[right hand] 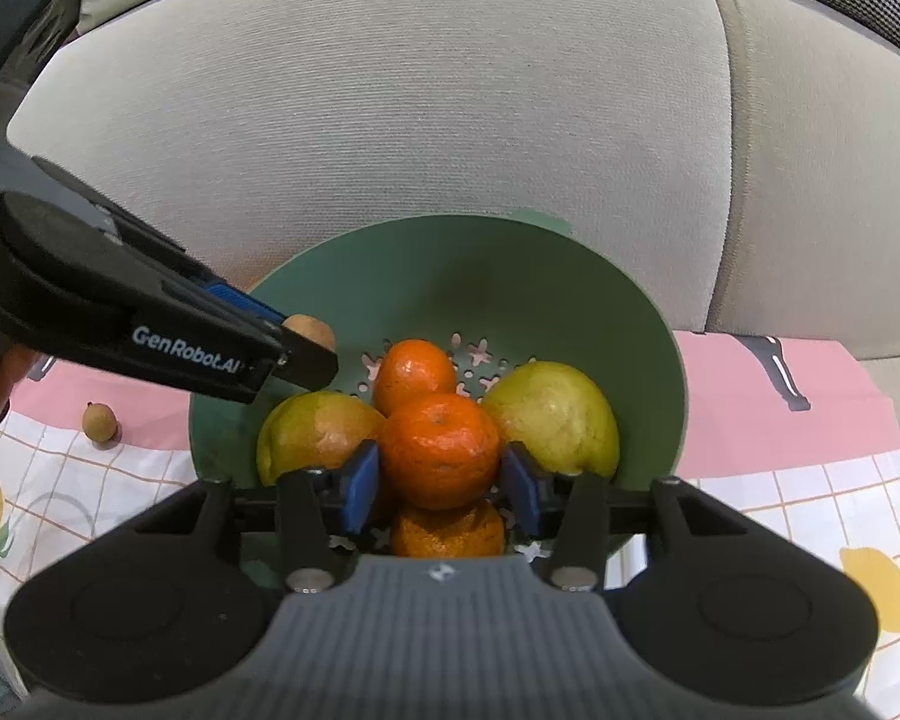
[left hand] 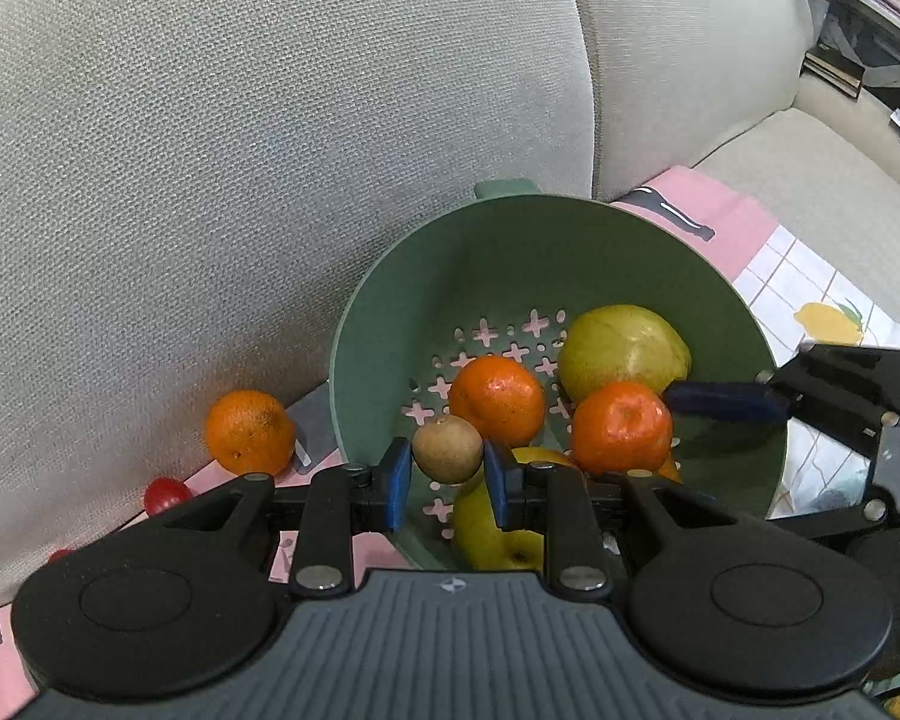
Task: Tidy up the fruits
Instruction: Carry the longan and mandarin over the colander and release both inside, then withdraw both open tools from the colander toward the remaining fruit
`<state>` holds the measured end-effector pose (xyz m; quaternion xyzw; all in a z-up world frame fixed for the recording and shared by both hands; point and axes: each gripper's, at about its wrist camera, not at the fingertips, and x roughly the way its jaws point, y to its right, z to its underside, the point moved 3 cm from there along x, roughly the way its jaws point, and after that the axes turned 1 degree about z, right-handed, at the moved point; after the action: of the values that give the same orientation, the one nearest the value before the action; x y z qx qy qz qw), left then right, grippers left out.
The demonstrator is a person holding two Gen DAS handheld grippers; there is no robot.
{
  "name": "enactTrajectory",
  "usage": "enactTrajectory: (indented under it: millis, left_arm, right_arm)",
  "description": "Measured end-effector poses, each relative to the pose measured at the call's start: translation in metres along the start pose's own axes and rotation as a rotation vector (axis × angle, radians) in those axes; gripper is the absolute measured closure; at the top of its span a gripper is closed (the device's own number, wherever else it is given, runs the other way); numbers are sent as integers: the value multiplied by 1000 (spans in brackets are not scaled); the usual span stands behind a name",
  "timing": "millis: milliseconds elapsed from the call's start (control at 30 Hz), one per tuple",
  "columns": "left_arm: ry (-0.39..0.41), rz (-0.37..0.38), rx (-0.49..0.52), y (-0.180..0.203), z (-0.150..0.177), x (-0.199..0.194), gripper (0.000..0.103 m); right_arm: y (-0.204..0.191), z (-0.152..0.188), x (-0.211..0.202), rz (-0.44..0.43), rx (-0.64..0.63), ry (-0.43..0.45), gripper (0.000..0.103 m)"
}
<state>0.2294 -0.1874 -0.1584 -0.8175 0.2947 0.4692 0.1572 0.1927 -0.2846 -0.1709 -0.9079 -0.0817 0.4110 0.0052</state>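
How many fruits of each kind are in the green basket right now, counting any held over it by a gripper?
Tangerines: 3
Yellow-green fruits: 2
Small brown fruit, held by the left gripper over the basket: 1
Total: 6

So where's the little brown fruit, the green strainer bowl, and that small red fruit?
small brown fruit (left hand: 448,449), left wrist view, middle of its skin.
green strainer bowl (left hand: 510,252), left wrist view, bare inner back wall.
small red fruit (left hand: 165,495), left wrist view, its visible rounded top.
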Motion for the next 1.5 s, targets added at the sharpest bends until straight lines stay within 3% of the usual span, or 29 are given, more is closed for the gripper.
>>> enactTrajectory:
  millis: [200, 300, 467, 533, 600, 967, 1300, 1500]
  left_arm:
    - [34, 13, -16, -2, 6, -14, 57]
    - [69, 6, -5, 0, 10, -28, 53]
    - [116, -44, 5, -2, 18, -54, 48]
    - [128, -63, 3, -5, 23, -64, 47]
    - [139, -90, 3, -8, 28, -75, 47]
    - [207, -190, -67, -45, 64, -127, 45]
    - [235, -251, -152, -89, 94, -155, 45]
    - [242, -231, -201, -109, 109, -154, 45]
  right_arm:
    - [0, -2, -7, 17, 7, 11, 48]
    - [-2, -3, -12, 33, 13, 27, 36]
    - [-7, -6, -22, 46, 14, 49, 34]
    - [-11, -6, -26, 65, 11, 68, 23]
    - [-15, -6, -31, 70, 13, 89, 20]
    - [-60, -7, -50, 48, -74, 168, 19]
    - [-114, -7, -42, -47, -164, 129, 19]
    - [-138, -5, -31, -88, -223, 105, 25]
